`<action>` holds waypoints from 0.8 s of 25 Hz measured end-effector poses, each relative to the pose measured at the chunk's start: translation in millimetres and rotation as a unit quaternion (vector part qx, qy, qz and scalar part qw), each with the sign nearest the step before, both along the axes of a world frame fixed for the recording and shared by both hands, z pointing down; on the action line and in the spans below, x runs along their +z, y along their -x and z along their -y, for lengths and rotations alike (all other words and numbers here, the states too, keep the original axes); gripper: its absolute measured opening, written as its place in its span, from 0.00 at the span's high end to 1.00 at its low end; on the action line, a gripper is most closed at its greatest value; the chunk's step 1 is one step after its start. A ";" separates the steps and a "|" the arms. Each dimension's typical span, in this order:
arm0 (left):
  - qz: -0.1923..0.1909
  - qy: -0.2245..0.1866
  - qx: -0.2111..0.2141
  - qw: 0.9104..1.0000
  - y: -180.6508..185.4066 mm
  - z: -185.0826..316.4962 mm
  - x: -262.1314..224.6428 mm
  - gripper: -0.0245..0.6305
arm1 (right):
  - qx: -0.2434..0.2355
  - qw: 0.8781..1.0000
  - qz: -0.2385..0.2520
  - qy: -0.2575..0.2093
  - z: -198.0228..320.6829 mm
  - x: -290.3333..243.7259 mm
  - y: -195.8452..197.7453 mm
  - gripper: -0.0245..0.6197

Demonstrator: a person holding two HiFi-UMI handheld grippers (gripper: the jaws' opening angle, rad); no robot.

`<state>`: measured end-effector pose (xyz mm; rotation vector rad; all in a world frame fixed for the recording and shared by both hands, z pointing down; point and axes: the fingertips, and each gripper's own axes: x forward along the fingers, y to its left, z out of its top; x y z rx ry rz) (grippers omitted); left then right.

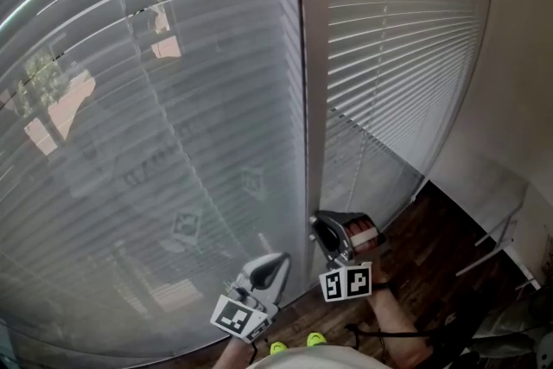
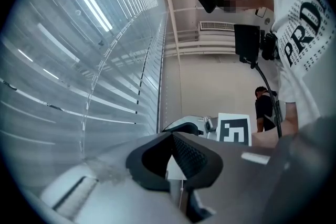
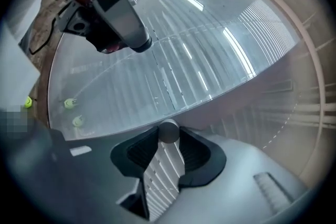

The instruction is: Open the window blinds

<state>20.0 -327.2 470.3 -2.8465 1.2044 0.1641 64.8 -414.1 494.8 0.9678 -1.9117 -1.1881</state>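
Note:
White slatted blinds cover a left window (image 1: 155, 143) and a right window (image 1: 397, 56), with a pale mullion (image 1: 313, 99) between them. Blurred outdoor shapes show through the left slats. My right gripper (image 1: 323, 231) sits at the foot of the mullion. In the right gripper view its jaw tips (image 3: 169, 135) are shut on the round grey end of a tilt wand (image 3: 169, 128). My left gripper (image 1: 278, 260) hovers just left of it, close to the left blind, with pad tips (image 2: 173, 137) together. A clear wand (image 2: 84, 113) hangs beside it, untouched.
Dark wood floor (image 1: 432, 246) lies under the right window and a plain wall (image 1: 518, 56) closes the right side. White furniture legs (image 1: 497, 242) stand at the lower right. A second person (image 2: 262, 107) stands far back in the room.

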 end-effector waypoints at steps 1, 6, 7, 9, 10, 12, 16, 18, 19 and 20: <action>0.000 0.000 0.001 1.000 -0.1 0.1 -0.1 0.98 | 0.000 1.000 0.004 0.002 0.0 -0.1 -0.1 0.76; 0.002 -0.001 0.005 1.000 1.0 -0.6 -1.6 0.98 | 0.008 1.000 0.022 0.012 -0.3 -0.5 -0.5 0.76; 0.002 -0.001 0.005 1.000 1.5 -0.7 -1.7 0.98 | 0.010 0.999 0.027 0.015 -0.4 -0.5 -0.5 0.76; 0.002 -0.001 0.005 1.000 2.3 -0.7 -1.8 0.98 | 0.013 0.999 0.039 0.024 -0.2 -0.8 -0.3 0.76; 0.002 -0.001 0.005 1.000 2.5 -0.7 -1.8 0.98 | 0.015 0.998 0.046 0.029 -0.1 -1.0 -0.4 0.76; 0.003 -0.001 0.006 1.000 2.9 -0.7 -1.2 0.98 | 0.019 0.997 0.061 0.039 0.5 -1.4 -0.6 0.76; 0.001 0.001 0.007 1.000 4.0 -1.0 -0.1 0.98 | 0.024 0.994 0.090 0.060 1.2 -1.6 -1.1 0.76; 0.001 0.002 0.007 1.000 4.1 -1.1 -0.3 0.98 | 0.027 0.992 0.103 0.071 1.3 -1.8 -1.5 0.76; 0.000 0.002 0.007 1.000 4.2 -1.1 -0.3 0.98 | 0.029 0.991 0.109 0.075 1.4 -1.9 -1.7 0.76; 0.000 0.002 0.007 1.000 4.4 -1.2 -0.1 0.98 | 0.030 0.990 0.115 0.079 1.6 -1.8 -1.9 0.76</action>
